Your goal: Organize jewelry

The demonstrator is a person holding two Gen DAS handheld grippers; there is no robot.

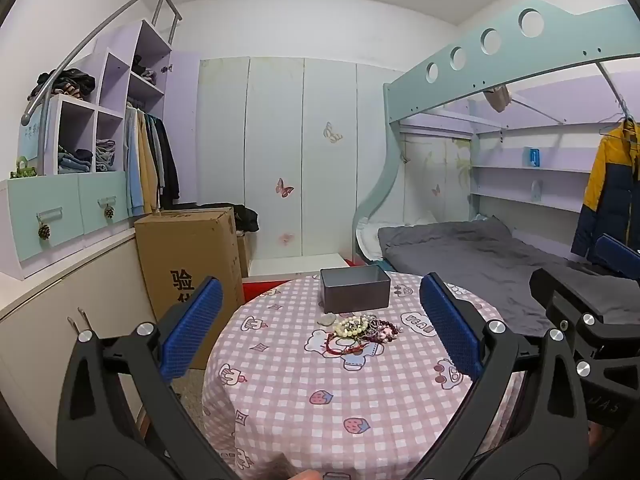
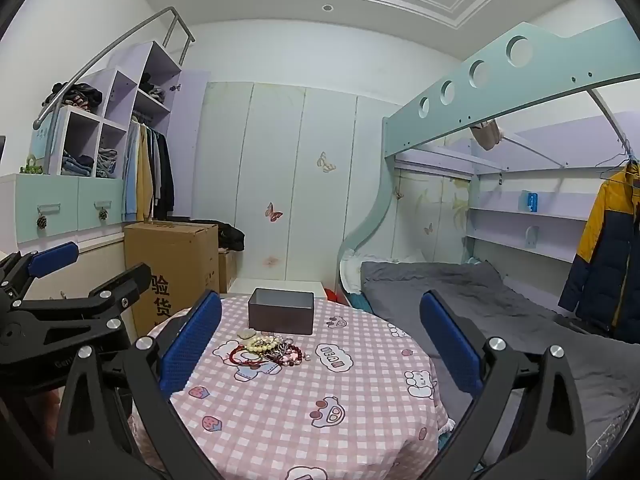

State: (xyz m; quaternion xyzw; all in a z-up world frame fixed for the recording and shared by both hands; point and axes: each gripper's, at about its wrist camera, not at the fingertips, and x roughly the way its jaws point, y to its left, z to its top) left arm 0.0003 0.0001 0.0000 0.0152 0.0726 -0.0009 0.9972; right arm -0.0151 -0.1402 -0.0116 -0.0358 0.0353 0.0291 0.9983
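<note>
Now, my tongs: left (image 1: pixel 320 320) and right (image 2: pixel 320 340) both spread wide, empty.
Jewelry (image 1: pixel 362 330): heaped just before the box (image 1: pixel 355 290), ready for sorting in.

Jewelry pile (image 1: pixel 362 330) lies in 1 tangled heap on the pink checked worktop (image 1: pixel 320 408), slightly above frame centre in the left wrist view and left of centre in the right wrist view (image 2: pixel 268 350). A cream bead bracelet (image 1: pixel 352 326) sits on top toward the rear. A red cord bracelet (image 1: pixel 340 346) lies at the near left edge of the heap. Dark purple and pink beads (image 1: pixel 384 330) spread to the right, with silver-toned pieces tangled between them. A pale flat piece (image 1: pixel 327 319) rests just beside the heap at rear left. A grey rectangular box (image 1: pixel 355 289), open-topped and upright, stands directly behind the pile, near it; contact cannot be determined.
</note>
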